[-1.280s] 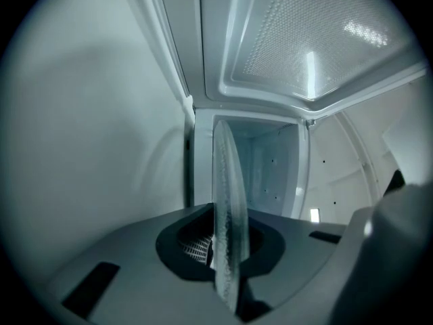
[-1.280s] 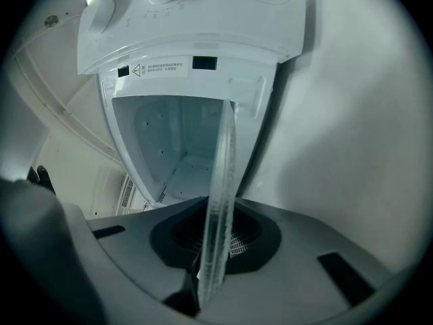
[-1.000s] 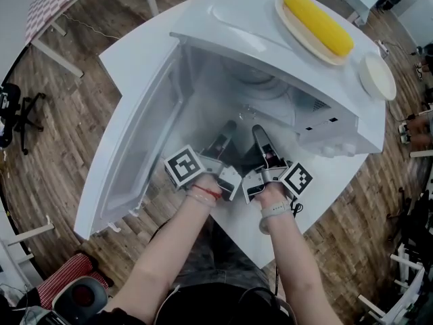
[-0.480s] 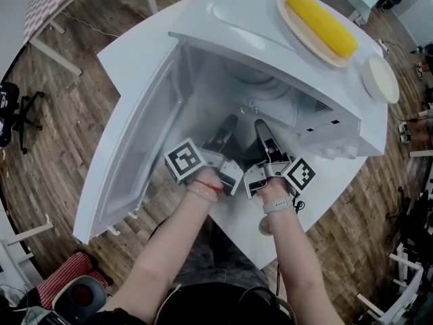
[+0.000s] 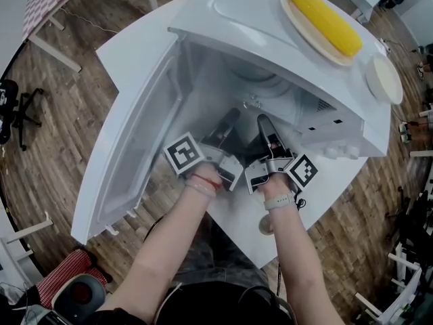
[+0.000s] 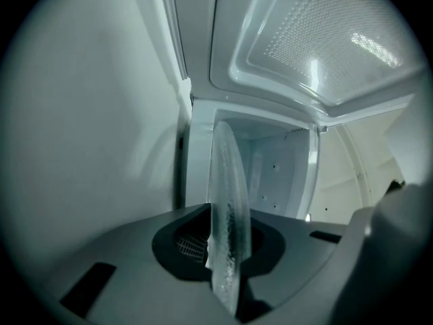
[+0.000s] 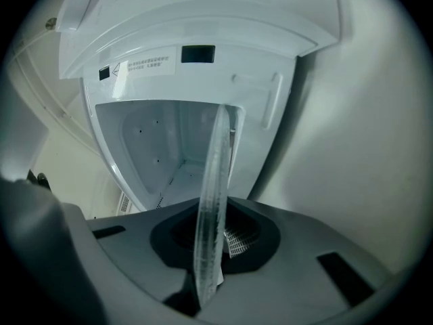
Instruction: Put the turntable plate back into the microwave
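Glass turntable plate [image 6: 229,232] is at the mouth of the open microwave [image 5: 270,39], centre of the head view, held by its near rim and not yet seated. Left gripper [image 5: 229,120] pinches the rim, pads closed on the glass edge; right gripper [image 5: 262,122] does the same just beside it. Each gripper view shows the plate edge-on, running up the middle of the frame into the white cavity.

Judgement: you're mid-insertion. Keep both grips firm, since the glass looks slick and both holds are on one side. Hold both grippers at the same height so the far rim doesn't dip. Steer clear of the open door [image 5: 135,134] at left of the frame. Lower the plate flat and centred on the cavity floor, and let go only once it rests. Don't jolt the microwave: a corn cob [image 5: 325,22] on a plate rides on top, upper right.
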